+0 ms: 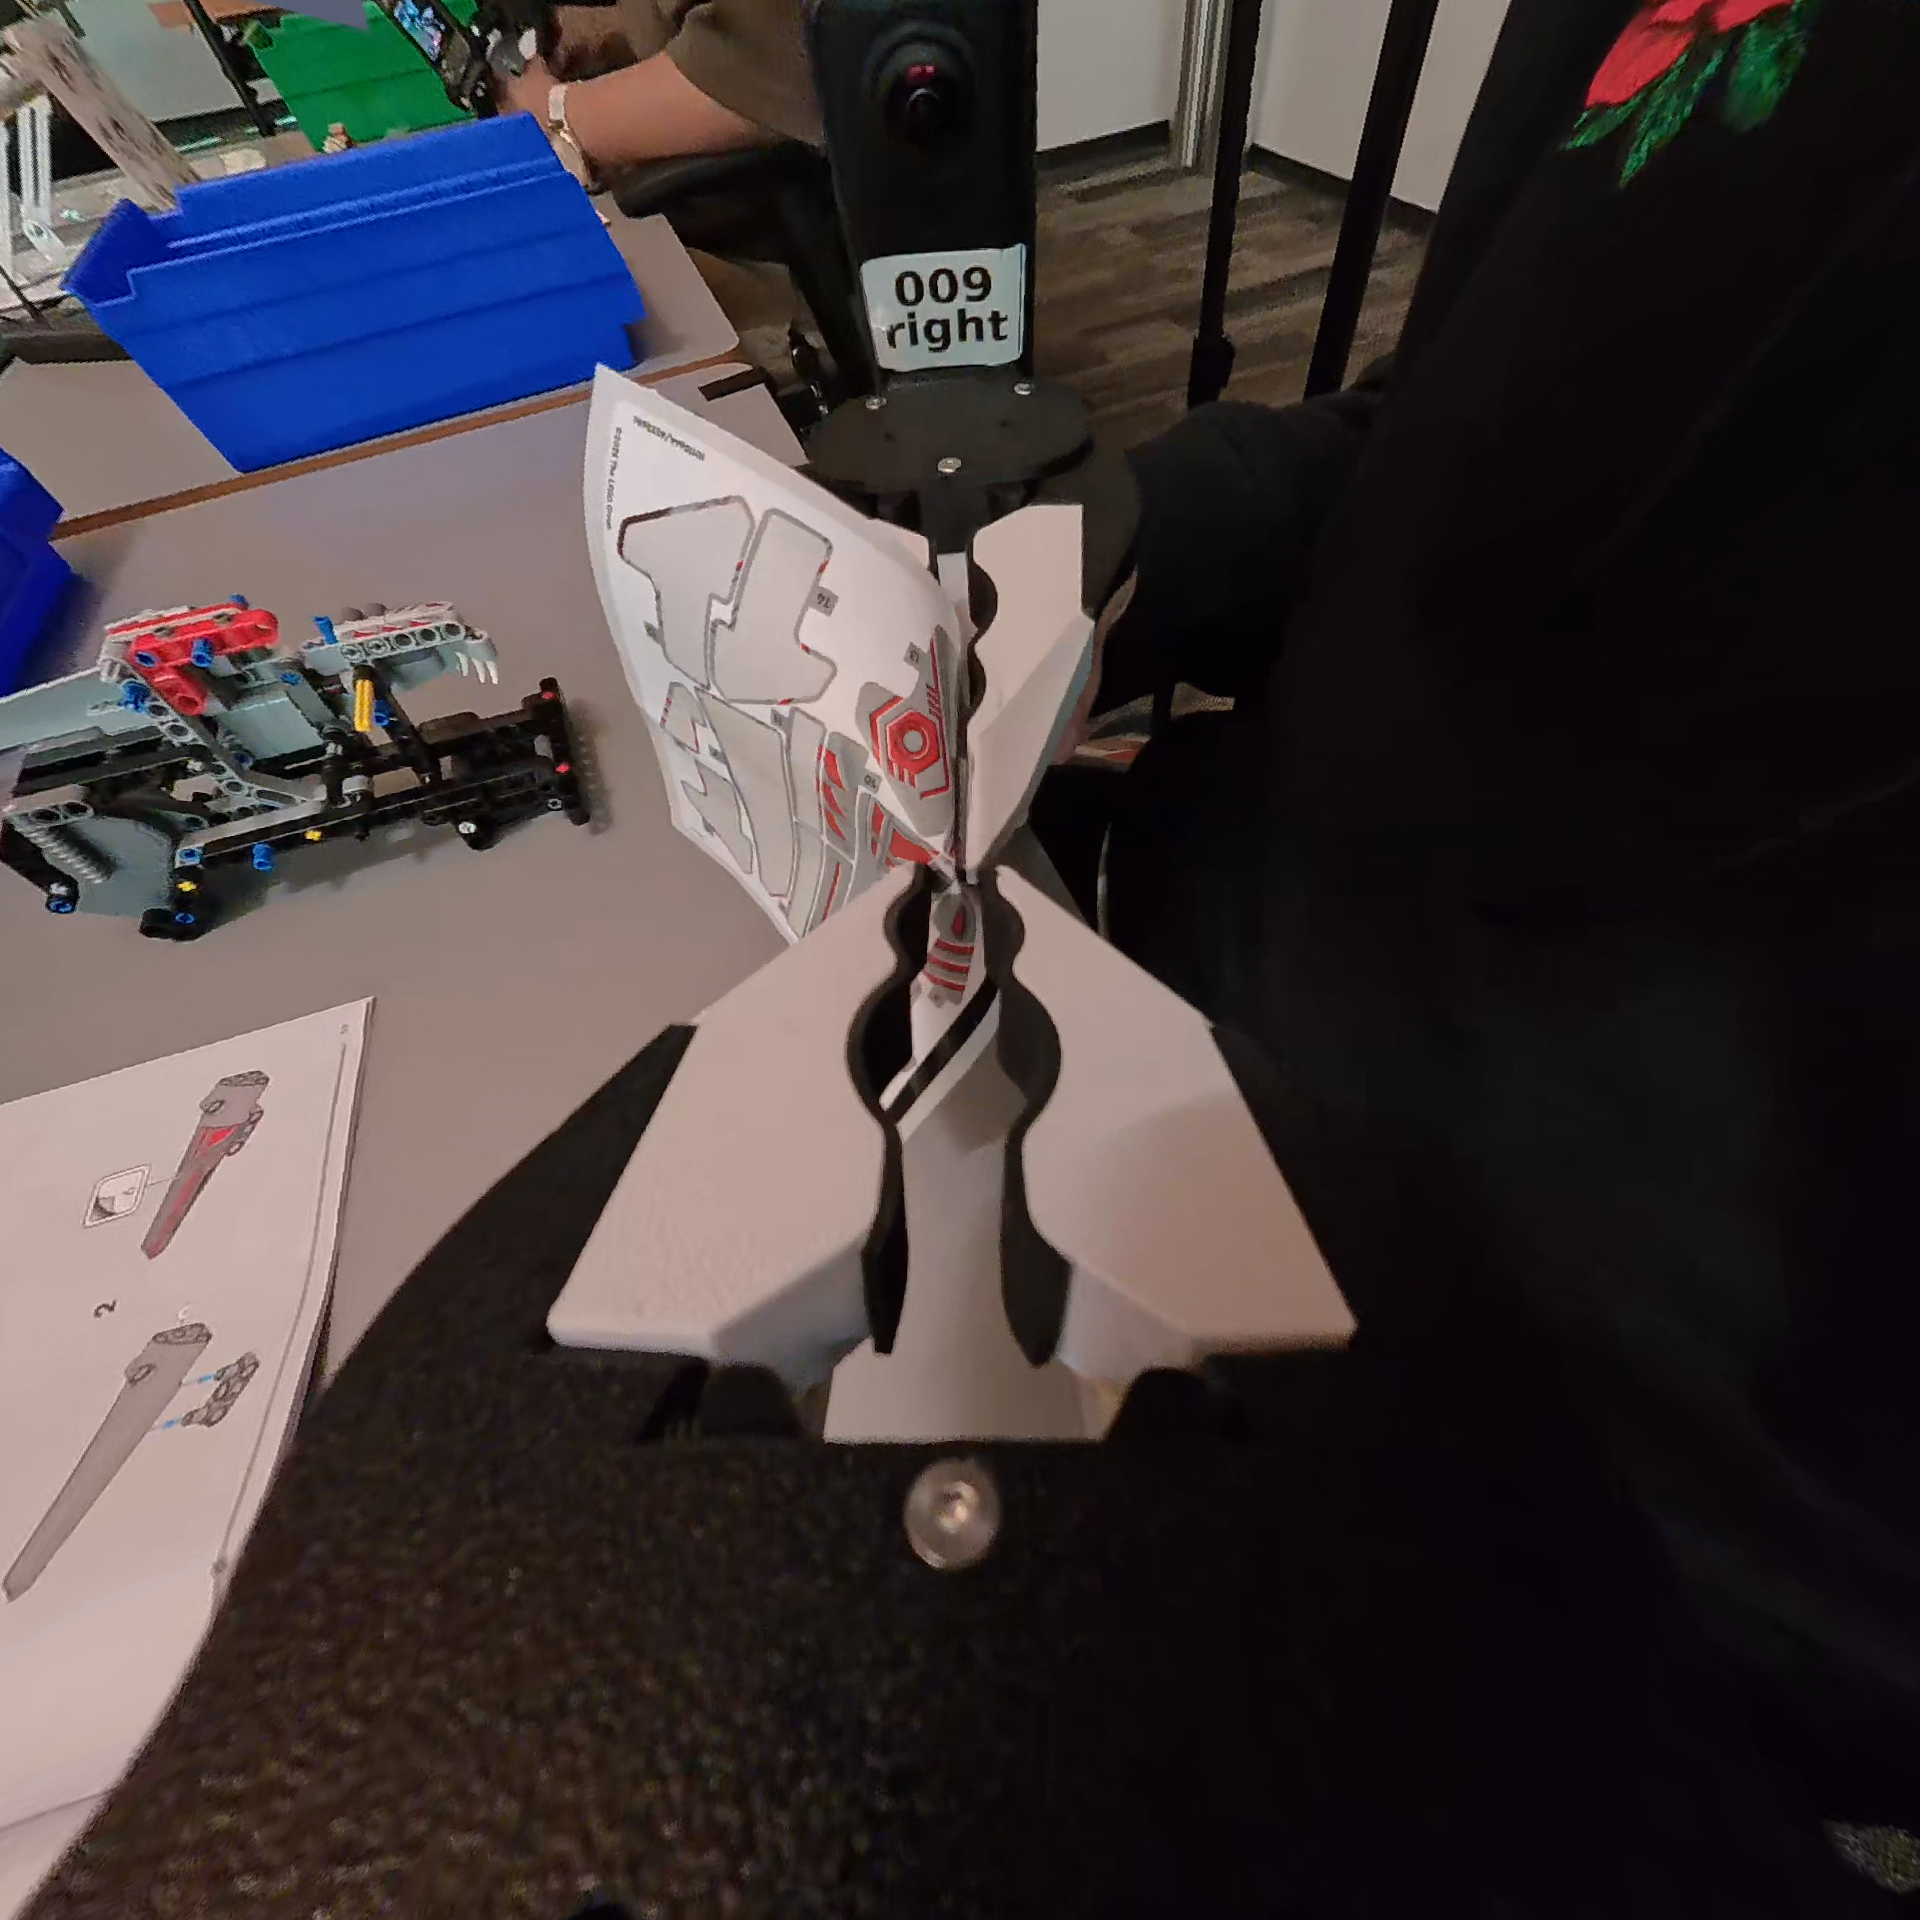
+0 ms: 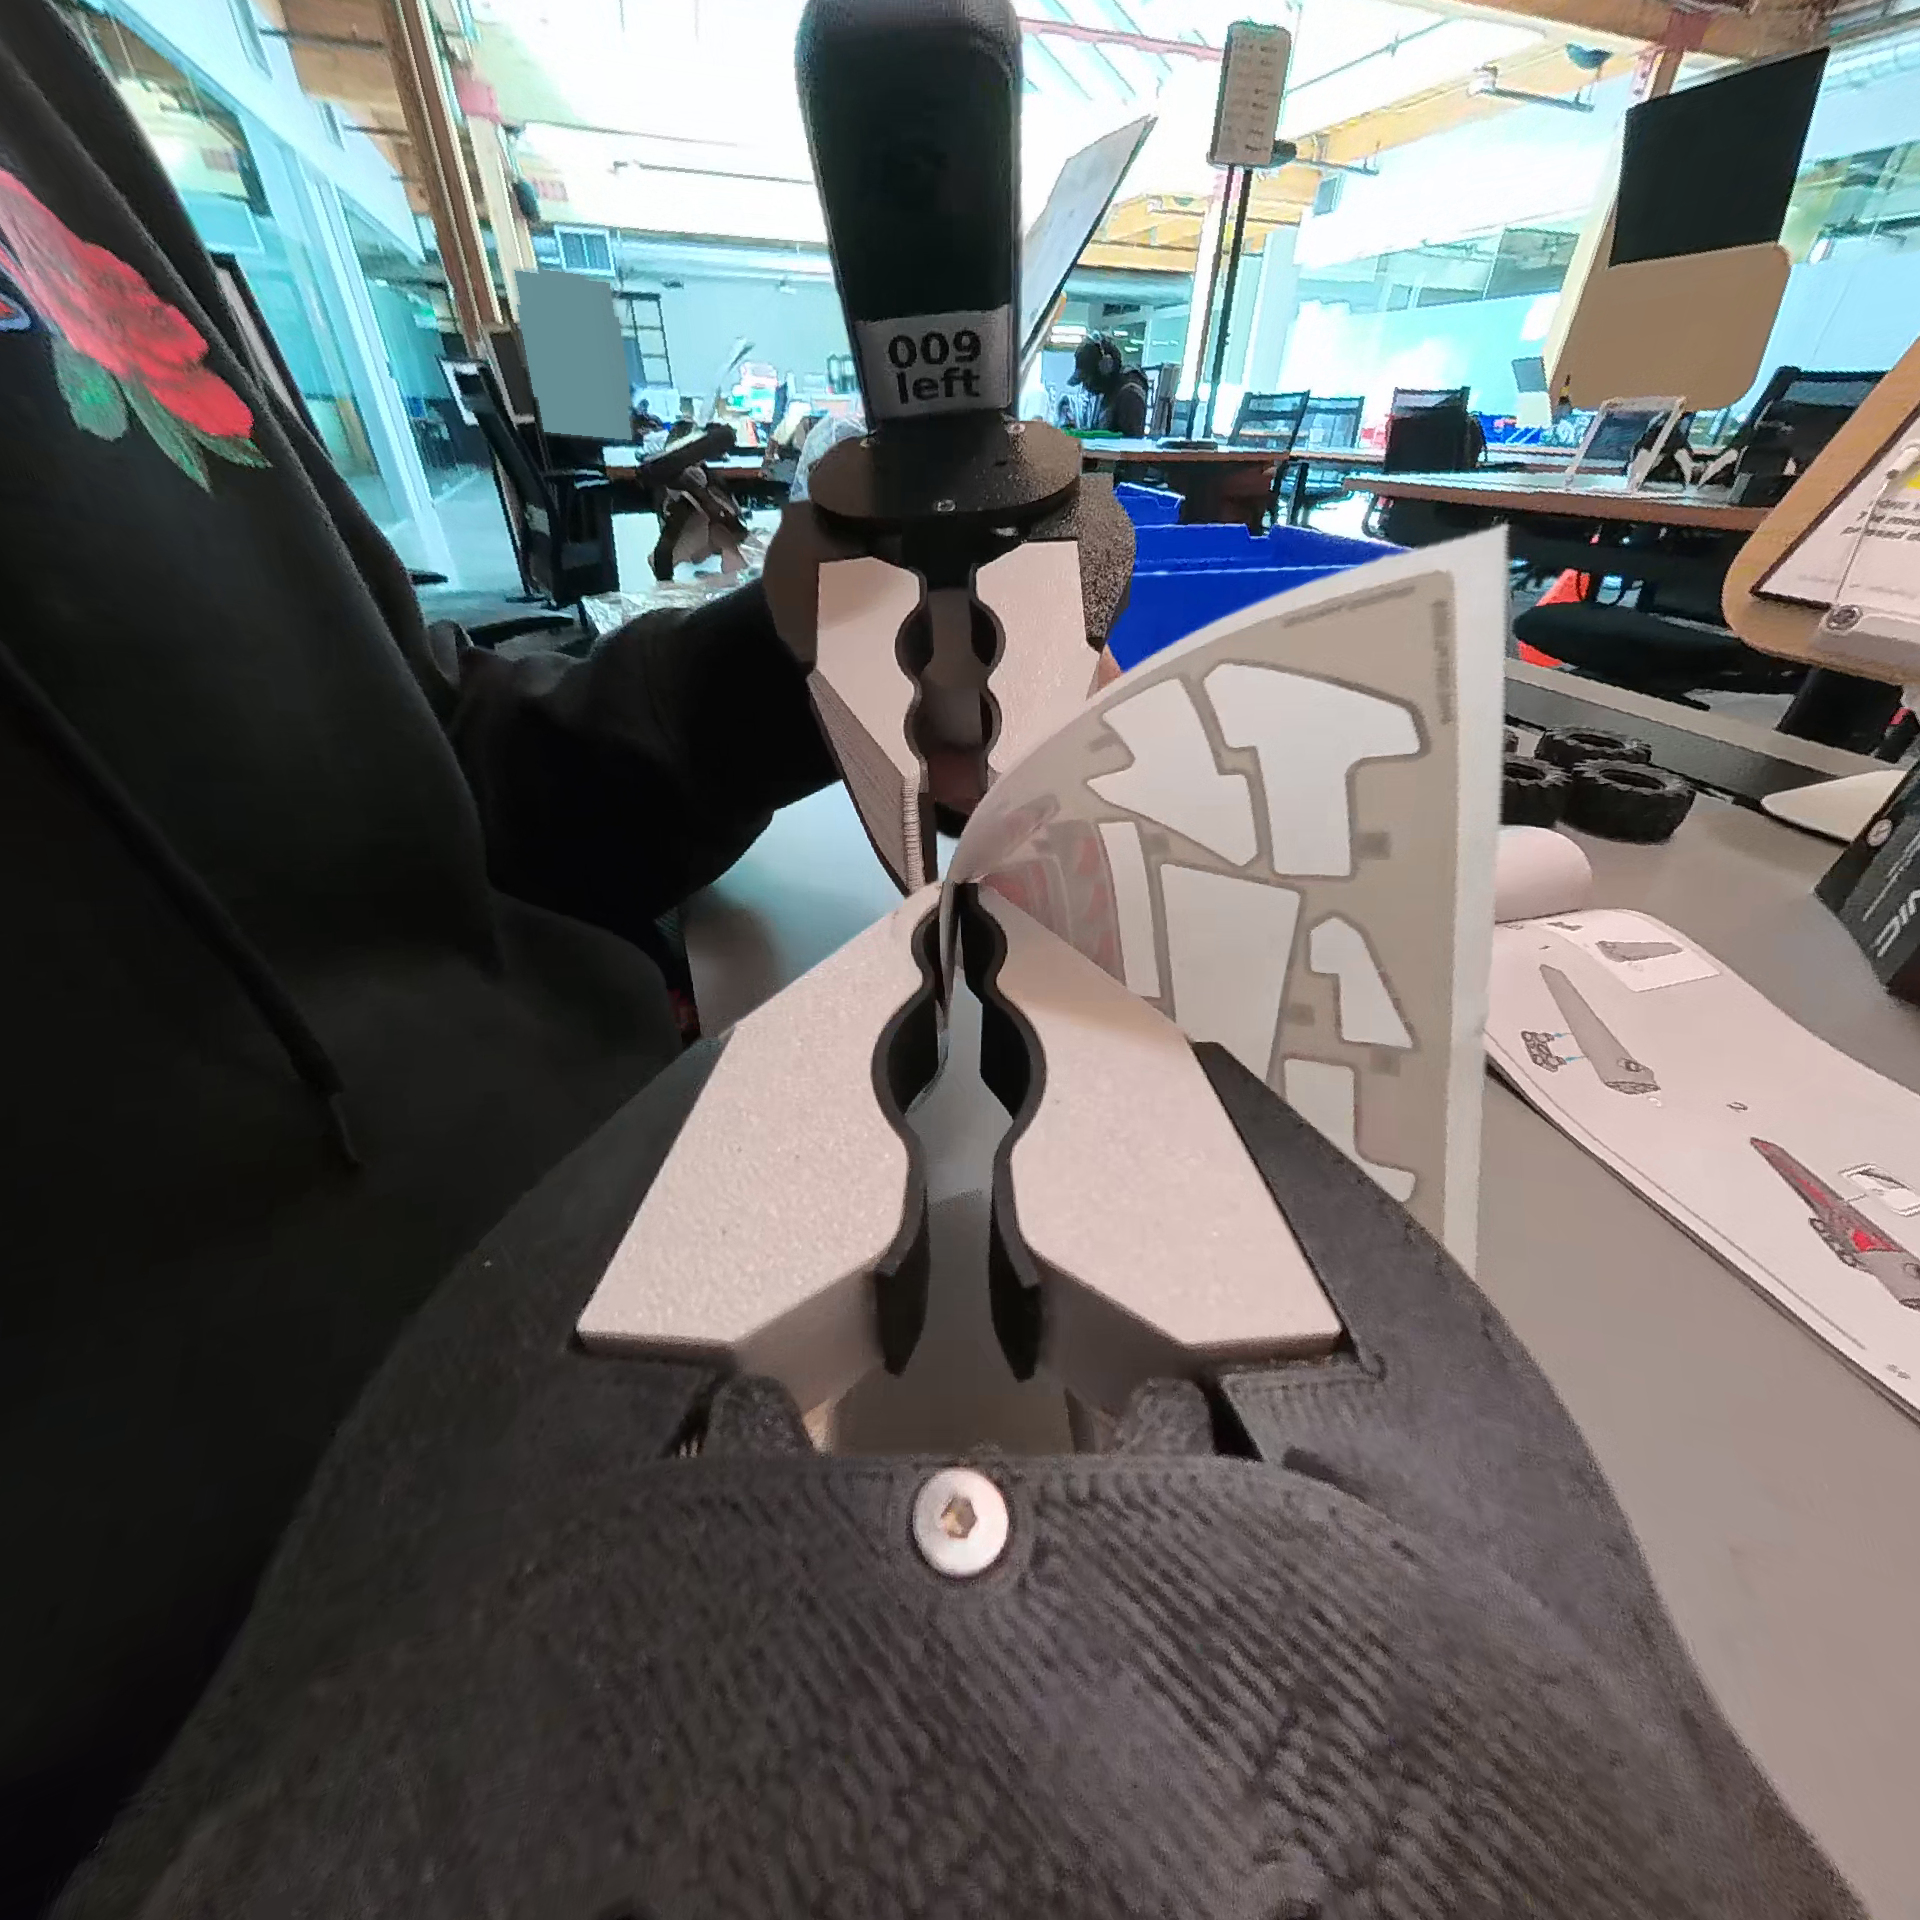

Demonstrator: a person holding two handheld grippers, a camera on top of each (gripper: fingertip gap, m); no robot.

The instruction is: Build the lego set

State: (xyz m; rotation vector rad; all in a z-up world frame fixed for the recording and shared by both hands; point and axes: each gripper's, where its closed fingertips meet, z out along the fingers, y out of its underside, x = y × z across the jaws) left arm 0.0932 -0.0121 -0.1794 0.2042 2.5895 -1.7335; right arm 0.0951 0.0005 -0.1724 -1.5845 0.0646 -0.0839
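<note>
Left wrist view had my left gripper [image 1: 951,883] pressed together on the sticker sheet [image 1: 769,675], a peeled sticker with red marks and a black stripe lying between its fingers [image 1: 727,1174]. Facing it tip to tip, my right gripper [image 1: 971,831] was pinched on the same corner of that sheet, which stood curled up off the grey table [image 1: 468,987]. Well to the left on the table lay the part-built lego model [image 1: 281,758] in grey, black and red, with blue bins [image 1: 364,291] behind it and the open instruction booklet [image 1: 156,1299] nearer me.

From the right wrist view I saw the right gripper [image 2: 954,904] clamped on the sheet's edge [image 2: 1299,831], its back side bowing out to the right, the left gripper [image 2: 940,831] meeting it from beyond; black tyres [image 2: 1600,779] sat far right
</note>
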